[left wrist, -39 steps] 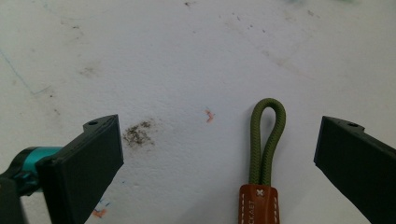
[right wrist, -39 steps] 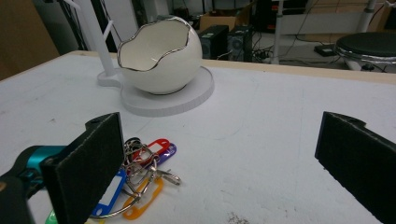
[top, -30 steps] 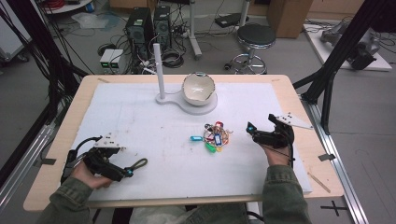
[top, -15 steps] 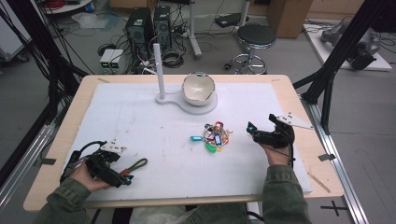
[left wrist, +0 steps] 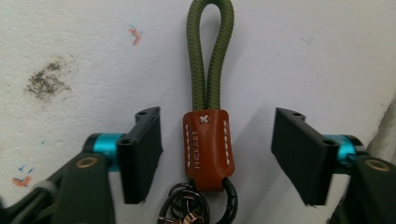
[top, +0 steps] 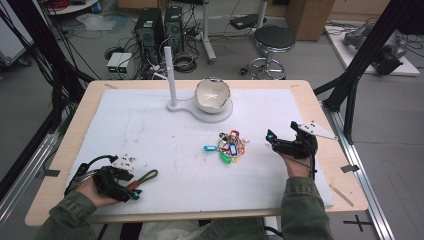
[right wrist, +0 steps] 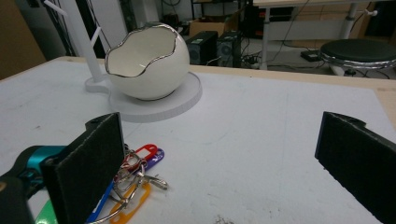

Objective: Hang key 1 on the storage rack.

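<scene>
Down at the near left of the white mat (top: 150,130), the left gripper (top: 131,190) sits low over a keychain (left wrist: 207,135). Its jaws have just been closing, but a gap shows on both sides of the brown leather tab (left wrist: 207,147), so the pads are not pressing it yet. Jaws straddle the tab, 1 each side. The olive cord loop (left wrist: 208,51) runs straight away from the gripper, flat on the mat. Dark metal rings (left wrist: 196,205) hang off the tab's near end, between the jaw bases. In the high view the same loop (top: 146,176) pokes out just beyond the gripper toward the table middle.

Right gripper (top: 271,141) is held off to the right of the mat, jaws wide apart, nothing between them. A bunch of keys with coloured plastic tags (top: 229,147) lies just beside its left jaw; whether the jaw touches it I cannot tell. In the right gripper view the red, blue and orange tags (right wrist: 140,161) sit partly behind that jaw.

Far centre: a white eggshell-shaped bowl (top: 212,95) with a silver rim on a round white base (top: 216,113), and 1 white post (top: 171,75) rising from the same base, just beside the bowl. Grey smudge (left wrist: 46,81) on the mat near the left gripper.
</scene>
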The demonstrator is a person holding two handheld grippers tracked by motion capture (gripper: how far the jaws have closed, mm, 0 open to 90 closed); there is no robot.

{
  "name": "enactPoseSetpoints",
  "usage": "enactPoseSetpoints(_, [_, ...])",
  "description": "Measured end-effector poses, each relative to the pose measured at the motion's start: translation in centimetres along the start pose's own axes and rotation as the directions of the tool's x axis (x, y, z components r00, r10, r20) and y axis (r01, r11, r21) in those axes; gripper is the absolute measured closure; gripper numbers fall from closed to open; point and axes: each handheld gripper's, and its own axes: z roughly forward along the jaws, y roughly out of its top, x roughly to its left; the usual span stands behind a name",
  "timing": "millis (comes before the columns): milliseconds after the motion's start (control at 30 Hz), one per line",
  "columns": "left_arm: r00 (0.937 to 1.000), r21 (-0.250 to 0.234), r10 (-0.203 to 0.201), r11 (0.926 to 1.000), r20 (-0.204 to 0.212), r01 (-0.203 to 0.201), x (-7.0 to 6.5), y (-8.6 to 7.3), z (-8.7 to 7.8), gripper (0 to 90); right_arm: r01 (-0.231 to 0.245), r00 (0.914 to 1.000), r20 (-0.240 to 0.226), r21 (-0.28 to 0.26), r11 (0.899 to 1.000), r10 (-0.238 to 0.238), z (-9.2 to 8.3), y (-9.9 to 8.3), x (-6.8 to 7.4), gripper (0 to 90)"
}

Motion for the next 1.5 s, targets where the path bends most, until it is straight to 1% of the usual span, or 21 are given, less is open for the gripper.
enactPoseSetpoints(67, [0.9999,0.000,0.009,1.0000,-0.014,-0.009,0.0,0.0,0.0,55.6,-0.002,1.0000,0.005,-0.002,1.000,0.002,-0.1,0.0,-0.1,0.7])
enactPoseSetpoints(100, [0.9998,0.000,0.008,1.0000,-0.017,-0.008,0.0,-0.1,-0.1,55.6,-0.002,1.0000,0.005,-0.002,1.000,0.002,-0.1,0.0,-0.1,0.7])
enactPoseSetpoints(133, [0.9998,-0.005,0.004,1.0000,-0.019,-0.005,0.1,-0.1,-0.1,62.9,-0.004,1.0000,0.006,-0.003,1.000,0.004,-0.1,0.0,-0.1,0.7])
enactPoseSetpoints(167, [1.0000,-0.006,0.003,1.0000,-0.008,-0.003,0.1,-0.1,-0.2,67.8,-0.003,1.0000,0.007,-0.005,1.000,0.003,-0.1,0.0,-0.1,0.7])
enactPoseSetpoints(233, [0.9999,-0.010,0.007,0.9999,-0.011,-0.008,0.2,-0.2,-0.2,69.2,-0.004,1.0000,0.007,-0.006,1.000,0.004,-0.1,0.0,-0.1,0.7])
enactPoseSetpoints(267, [0.9997,-0.009,0.019,0.9998,-0.014,-0.019,0.2,-0.1,-0.3,70.0,-0.002,1.0000,0.008,-0.006,1.000,0.002,-0.1,0.0,-0.1,0.7])
enactPoseSetpoints(333, [0.9996,-0.020,0.025,0.9995,-0.013,-0.025,0.2,-0.1,-0.3,70.9,-0.003,1.0000,0.004,-0.003,1.000,0.003,0.0,0.0,-0.1,0.7])
enactPoseSetpoints(400, [0.9998,-0.026,0.019,0.9995,-0.002,-0.019,0.3,-0.1,-0.3,71.0,0.000,1.0000,0.002,-0.001,1.000,0.000,0.0,0.0,0.0,0.7])
enactPoseSetpoints(467, [0.9999,-0.045,0.014,0.9989,-0.006,-0.014,0.6,-0.1,-0.4,71.0,-0.001,1.0000,0.001,0.000,1.000,0.001,0.0,0.0,0.0,0.7])
enactPoseSetpoints(533, [0.9990,-0.085,0.007,0.9963,-0.044,-0.011,0.9,-0.3,-0.7,70.9,-0.004,1.0000,-0.004,0.004,1.000,0.004,0.0,0.0,0.0,0.7])
enactPoseSetpoints(567, [0.9975,-0.125,-0.002,0.9922,-0.070,-0.007,1.3,-0.6,-1.1,71.0,-0.002,1.0000,-0.006,0.005,1.000,0.002,0.0,0.0,0.0,0.7])
enactPoseSetpoints(600, [0.9975,-0.125,-0.002,0.9922,-0.070,-0.007,1.3,-0.6,-1.1,70.9,0.000,1.0000,-0.006,0.007,1.000,0.001,0.0,0.0,0.1,0.7])
enactPoseSetpoints(667, [0.9970,-0.146,-0.017,0.9893,-0.075,0.005,1.7,-0.9,-1.3,70.9,0.002,1.0000,-0.006,0.008,1.000,-0.002,0.1,0.0,0.1,0.7])
enactPoseSetpoints(733, [0.9971,-0.163,-0.036,0.9863,-0.067,0.025,2.0,-1.1,-1.4,71.0,0.001,1.0000,-0.005,0.008,1.000,-0.001,0.1,-0.1,0.1,0.7])
enactPoseSetpoints(933, [0.9953,-0.193,-0.062,0.9800,-0.074,0.046,2.5,-1.0,-1.9,70.9,0.002,1.0000,-0.002,0.006,1.000,-0.002,0.0,-0.1,0.0,0.7])
enactPoseSetpoints(1033, [0.9941,-0.226,-0.084,0.9718,-0.067,0.067,2.9,-0.8,-2.3,71.0,-0.006,1.0000,0.004,0.010,1.000,0.006,-0.1,-0.2,0.0,0.7])
enactPoseSetpoints(1167, [0.9936,-0.231,-0.096,0.9698,-0.059,0.080,3.4,-0.5,-2.6,71.0,0.001,0.9999,0.010,0.010,1.000,-0.001,-0.1,-0.2,0.1,0.7])
enactPoseSetpoints(1267, [0.9916,-0.242,-0.111,0.9659,-0.066,0.092,3.5,-0.2,-2.8,71.0,0.005,0.9999,0.013,0.011,1.000,-0.005,-0.2,-0.2,0.1,0.7])
enactPoseSetpoints(1300, [0.9900,-0.253,-0.126,0.9617,-0.064,0.106,3.5,-0.1,-2.9,71.0,0.005,0.9999,0.013,0.011,1.000,-0.005,-0.2,-0.2,0.1,0.7])
enactPoseSetpoints(1367, [0.9893,-0.261,-0.140,0.9572,-0.040,0.125,3.7,0.3,-3.1,71.0,0.003,0.9999,0.013,0.006,1.000,-0.003,-0.3,-0.2,0.0,0.7])
enactPoseSetpoints(1500, [0.9886,-0.278,-0.148,0.9512,-0.031,0.133,3.7,1.0,-3.3,71.1,-0.010,0.9998,0.014,0.004,1.000,0.010,-0.3,-0.2,-0.1,0.7])
